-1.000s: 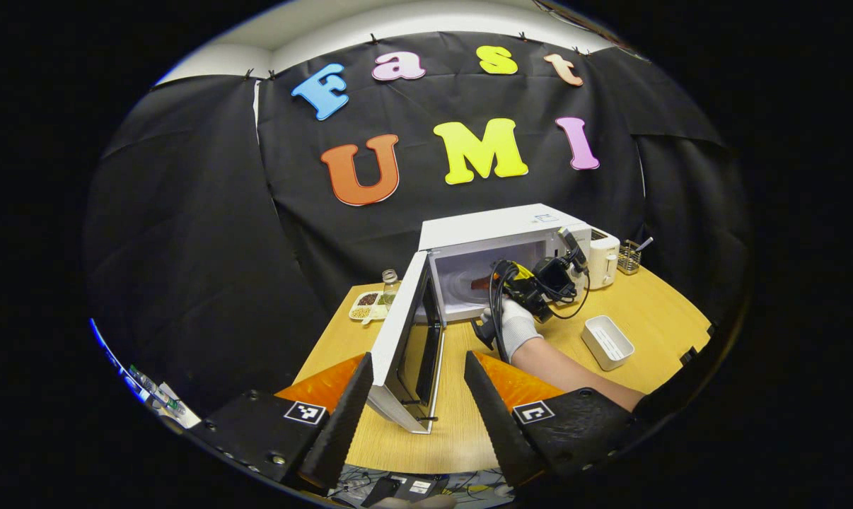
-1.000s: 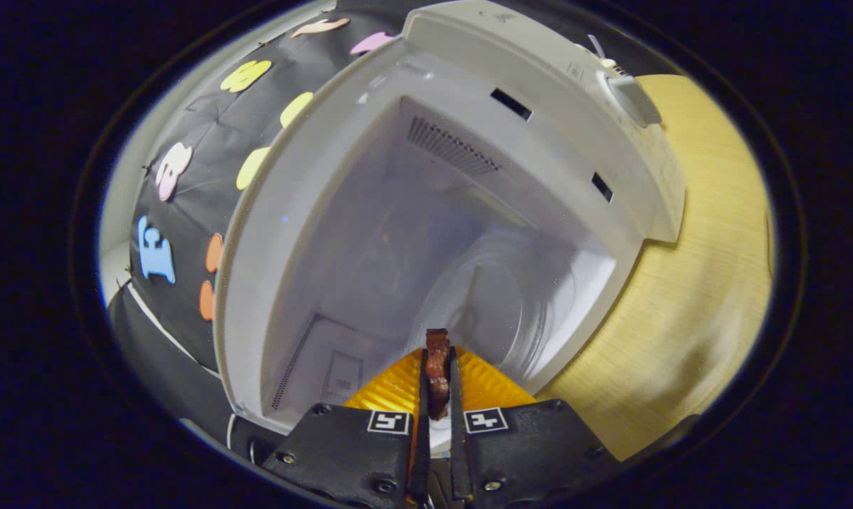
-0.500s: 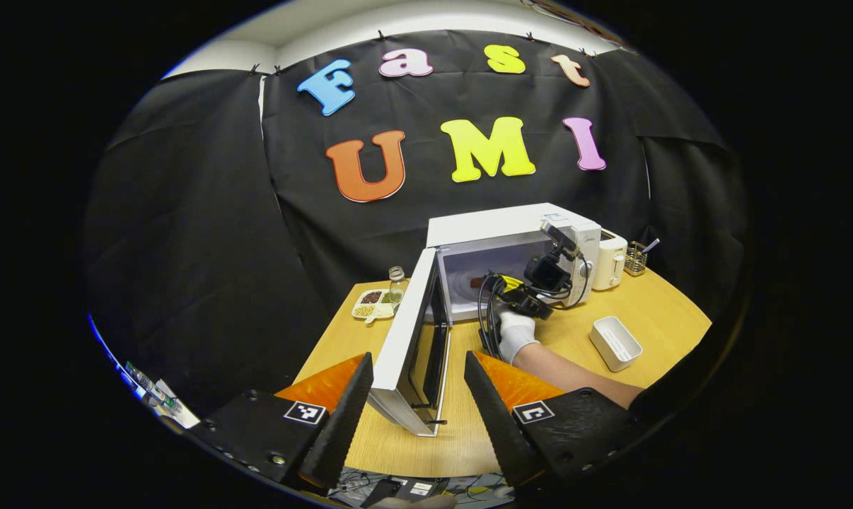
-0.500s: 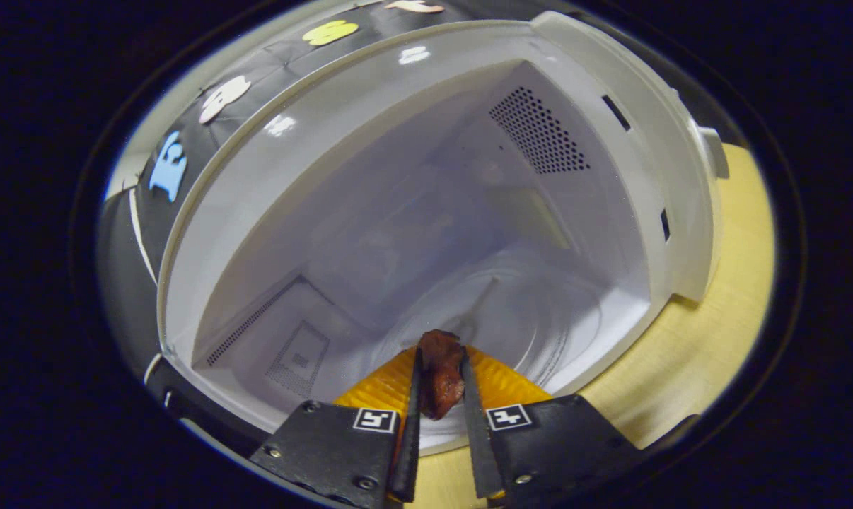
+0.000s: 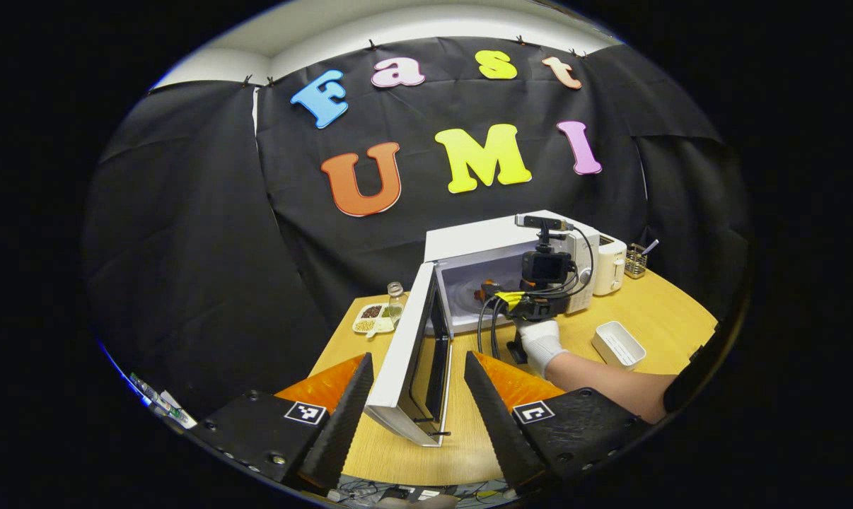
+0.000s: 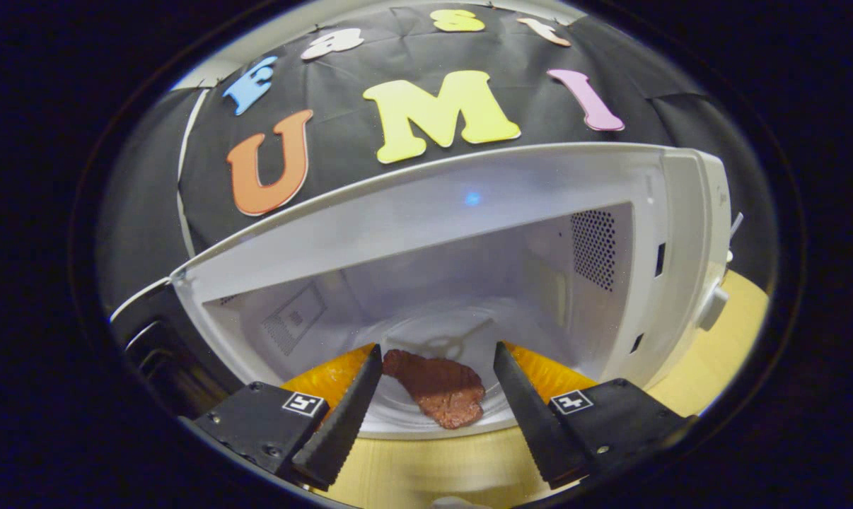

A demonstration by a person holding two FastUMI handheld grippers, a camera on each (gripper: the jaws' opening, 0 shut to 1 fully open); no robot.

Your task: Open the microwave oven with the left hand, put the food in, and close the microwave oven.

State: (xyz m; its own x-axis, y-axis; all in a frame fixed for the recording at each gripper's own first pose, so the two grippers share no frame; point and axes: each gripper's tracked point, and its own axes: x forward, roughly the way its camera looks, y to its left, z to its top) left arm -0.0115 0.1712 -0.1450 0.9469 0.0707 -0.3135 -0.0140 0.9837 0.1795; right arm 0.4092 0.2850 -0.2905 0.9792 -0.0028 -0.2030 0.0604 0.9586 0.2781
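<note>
while the door is standing wide open, these lines are telling how things are lying.
microwave oven [image 5: 501, 237]: sitting near the back edge of the table [image 5: 639, 311], white, its cavity facing the front edge.
door [image 5: 409, 353]: swinging out on its left hinge toward the front edge of the table, standing between the spread fingers of the left tool in the left gripper view, touching neither as far as i can tell.
food [image 6: 437, 385]: a reddish-brown slab of meat, lying flat on the glass turntable [image 6: 433, 339] inside the cavity, close to the front lip; in the left gripper view it is showing as a small dark patch inside the oven.
left tool [image 5: 416, 396]: hanging open and gripping nothing, well in front of the oven over the table's front edge.
right tool [image 6: 433, 396]: gaping wide at the mouth of the cavity, its fingers standing either side of the food without pressing on it; seen from the left gripper view it is sitting just before the oven opening.
hand [image 5: 540, 343]: white-gloved, holding the right tool, with a bare forearm stretching back toward the right edge of the table.
white tray [image 5: 617, 345]: lying on the table to the right of the hand.
toaster [image 5: 609, 261]: standing just right of the oven.
small dish [image 5: 373, 317]: holding seeds, resting left of the oven with a jar [image 5: 395, 297] beside it.
</note>
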